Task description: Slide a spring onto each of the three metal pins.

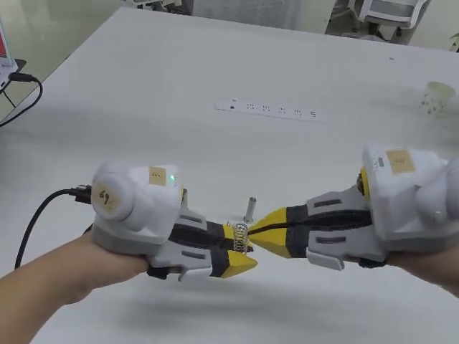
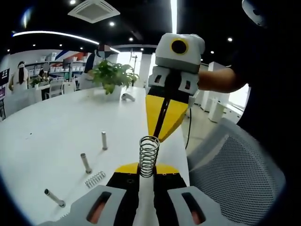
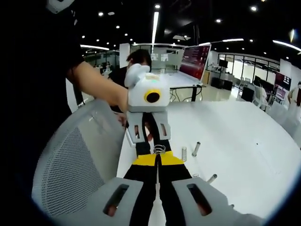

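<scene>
My left claw [image 2: 146, 169] is clamped on the lower end of a spring [image 2: 149, 153], which stands up from its tips. My right claw [image 2: 159, 133] is pinched narrow at the spring's free end; I cannot tell whether it grips a coil. Both hang above the tabletop's [image 1: 143, 86] near edge, with the pins [image 2: 85, 162] beyond. If either claw lets go early, I expect the spring to flick off over that edge.
</scene>
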`<state>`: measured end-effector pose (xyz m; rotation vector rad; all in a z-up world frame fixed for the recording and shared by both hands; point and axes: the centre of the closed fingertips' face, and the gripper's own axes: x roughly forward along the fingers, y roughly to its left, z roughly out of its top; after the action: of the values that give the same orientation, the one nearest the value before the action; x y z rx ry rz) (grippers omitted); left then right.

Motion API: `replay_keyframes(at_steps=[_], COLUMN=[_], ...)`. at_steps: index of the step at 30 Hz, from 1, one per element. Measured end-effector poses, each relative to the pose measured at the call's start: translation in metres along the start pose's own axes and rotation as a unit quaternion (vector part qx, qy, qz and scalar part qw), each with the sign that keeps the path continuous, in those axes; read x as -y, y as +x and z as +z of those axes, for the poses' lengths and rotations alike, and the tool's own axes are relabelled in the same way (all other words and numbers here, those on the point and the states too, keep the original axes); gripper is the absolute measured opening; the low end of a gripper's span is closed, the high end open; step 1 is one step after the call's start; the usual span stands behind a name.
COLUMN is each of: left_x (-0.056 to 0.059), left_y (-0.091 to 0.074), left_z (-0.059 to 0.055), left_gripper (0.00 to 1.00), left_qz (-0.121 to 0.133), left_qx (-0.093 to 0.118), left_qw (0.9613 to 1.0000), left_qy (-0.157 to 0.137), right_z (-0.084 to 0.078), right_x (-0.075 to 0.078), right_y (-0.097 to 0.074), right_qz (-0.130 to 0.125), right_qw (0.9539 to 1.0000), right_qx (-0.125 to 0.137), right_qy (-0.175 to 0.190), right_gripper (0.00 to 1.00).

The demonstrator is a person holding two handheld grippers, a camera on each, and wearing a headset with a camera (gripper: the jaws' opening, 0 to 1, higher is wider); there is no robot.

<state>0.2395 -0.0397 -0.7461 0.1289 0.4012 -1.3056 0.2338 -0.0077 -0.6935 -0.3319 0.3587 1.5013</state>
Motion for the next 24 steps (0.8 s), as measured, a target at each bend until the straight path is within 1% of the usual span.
replay_keyframes(at_steps=[1, 2, 3, 4, 10, 17, 24], left_x=[-0.001, -0.001, -0.002, 0.000, -0.002, -0.003, 0.000], left_y=[0.000, 0.000, 0.001, 0.001, -0.002, -0.004, -0.003], left_z=[0.000, 0.001, -0.003, -0.001, 0.002, 0.001, 0.000], left_gripper=[0.03, 0.03, 0.02, 0.02, 0.02, 0.02, 0.02], left_qz=[0.001, 0.002, 0.002, -0.002, 0.003, 0.003, 0.000], left_qx=[0.000, 0.002, -0.011, -0.003, 0.001, -0.005, -0.009], left_qw=[1.0000, 1.0000, 0.9999, 1.0000, 1.0000, 0.9999, 0.9999], left_qy=[-0.001, -0.004, -0.001, 0.004, 0.006, 0.009, 0.013], right_z=[-0.001, -0.009, -0.002, -0.004, 0.000, 0.002, 0.000], right_x=[0.001, 0.006, 0.002, 0.001, 0.000, -0.003, -0.006], right_y=[0.001, 0.001, 0.003, 0.002, 0.002, 0.005, 0.007], right_qz=[-0.003, -0.015, -0.005, -0.005, -0.008, -0.007, -0.006], right_qw=[1.0000, 0.9989, 0.9996, 0.9998, 0.9999, 0.9999, 1.0000], right_qx=[-0.005, -0.030, -0.008, -0.012, -0.006, -0.003, -0.003], right_qy=[-0.005, -0.031, -0.028, -0.017, -0.012, -0.012, -0.005], right_gripper=[0.00, 0.00, 0.00, 0.00, 0.00, 0.00, 0.03])
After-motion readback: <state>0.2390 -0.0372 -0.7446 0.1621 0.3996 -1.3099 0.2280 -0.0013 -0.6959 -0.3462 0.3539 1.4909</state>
